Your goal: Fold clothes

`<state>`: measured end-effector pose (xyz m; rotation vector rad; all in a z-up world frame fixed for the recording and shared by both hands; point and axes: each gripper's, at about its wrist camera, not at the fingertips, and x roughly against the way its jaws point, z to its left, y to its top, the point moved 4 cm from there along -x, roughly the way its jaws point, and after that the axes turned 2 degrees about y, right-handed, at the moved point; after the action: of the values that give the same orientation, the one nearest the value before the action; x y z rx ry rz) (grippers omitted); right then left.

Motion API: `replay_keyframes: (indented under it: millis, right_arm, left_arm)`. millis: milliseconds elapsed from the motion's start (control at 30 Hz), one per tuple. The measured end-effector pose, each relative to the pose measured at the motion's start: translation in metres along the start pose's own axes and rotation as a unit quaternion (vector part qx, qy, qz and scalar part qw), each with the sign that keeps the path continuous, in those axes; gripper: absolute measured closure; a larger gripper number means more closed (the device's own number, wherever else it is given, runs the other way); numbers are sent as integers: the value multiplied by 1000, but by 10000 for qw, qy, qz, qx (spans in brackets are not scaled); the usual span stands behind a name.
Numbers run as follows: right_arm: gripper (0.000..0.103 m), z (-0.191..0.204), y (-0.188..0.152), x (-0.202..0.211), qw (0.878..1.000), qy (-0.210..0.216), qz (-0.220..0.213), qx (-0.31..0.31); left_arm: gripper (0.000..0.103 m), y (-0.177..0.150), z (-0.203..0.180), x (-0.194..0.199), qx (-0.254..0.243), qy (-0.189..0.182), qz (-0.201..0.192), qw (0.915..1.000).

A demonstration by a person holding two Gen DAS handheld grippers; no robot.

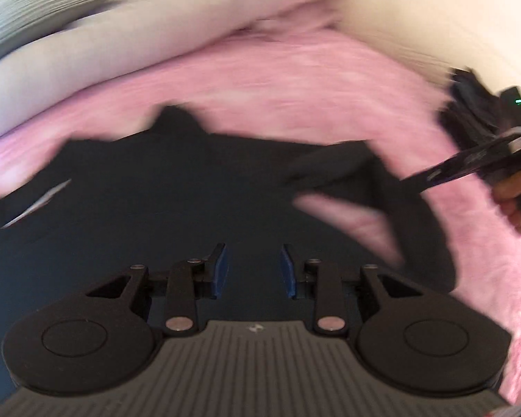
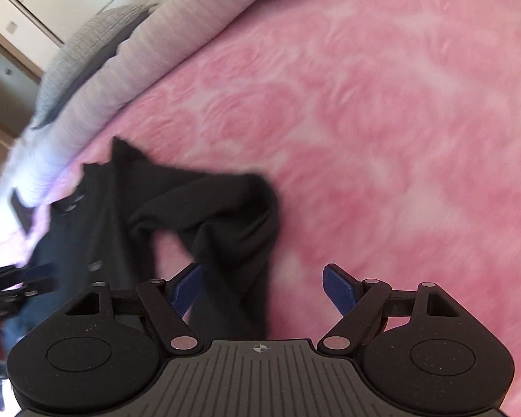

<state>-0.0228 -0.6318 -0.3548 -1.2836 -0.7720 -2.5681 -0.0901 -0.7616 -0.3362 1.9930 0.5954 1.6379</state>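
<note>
Black garment on a pink bed, both grippers released.

The black garment (image 2: 208,215) lies rumpled on the pink bedspread (image 2: 382,121), one sleeve bunched up just ahead of the right gripper (image 2: 262,286), whose jaws stand wide apart and hold nothing. The left gripper (image 1: 255,269) hovers over the dark cloth, jaws parted and empty. A grey pillow (image 2: 97,38) lies at 10 o'clock in the right view.

A garment (image 2: 222,222) is spread on a blanket (image 2: 382,132). Behind the blanket, a quilt (image 2: 149,45) is laid. The garment is flanked by the left gripper (image 1: 253,267) and right gripper (image 2: 262,292).
</note>
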Motion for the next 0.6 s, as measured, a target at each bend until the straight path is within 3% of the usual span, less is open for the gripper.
replay_keyframes:
  millis: [67, 100, 133, 200, 233, 267, 300, 333, 433, 467, 500, 567, 600]
  right_arm:
    - [27, 12, -13, -12, 9990, 160, 306, 297]
    - [66, 16, -18, -16, 9971, 85, 513, 563]
    - [88, 19, -19, -20, 9934, -84, 706, 903]
    - [92, 23, -11, -17, 9832, -392, 866, 1559]
    - [92, 26, 1, -8, 9741, -714, 736, 2016]
    - [92, 33, 15, 7, 9572, -1097, 450, 2640]
    - [92, 40, 30, 23, 9338, -1481, 121, 3254]
    - [92, 49, 43, 42, 9019, -1877, -354, 3875]
    - [91, 67, 47, 84, 7733, -2811, -1825, 5382]
    - [82, 64, 35, 84, 7437, -2973, -2077, 5616]
    - [54, 54, 21, 76, 7357, -3040, -1974, 5721]
    - [18, 22, -6, 49, 7641, -3025, -931, 5622]
    - [18, 9, -18, 40, 7775, -2998, -501, 5505]
  left_arm:
    - [75, 11, -21, -27, -232, -53, 100, 9997]
    - [75, 14, -28, -40, -303, -12, 207, 9993]
    - [75, 17, -32, -50, -353, 46, 297, 9989]
    - [76, 20, -36, -64, -456, 167, 439, 9979]
    - [76, 21, -37, -68, -485, 233, 454, 9975]
    - [76, 22, -37, -67, -459, 281, 422, 9977]
    - [76, 22, -35, -66, -405, 311, 387, 9979]
    - [76, 23, -33, -64, -351, 342, 351, 9982]
    - [76, 21, -32, -65, -284, 362, 390, 9982]
    - [76, 21, -33, -65, -293, 363, 415, 9980]
    - [76, 21, -34, -66, -301, 365, 439, 9979]
    - [76, 20, -36, -67, -318, 367, 489, 9976]
    - [76, 19, -37, -67, -327, 368, 513, 9975]
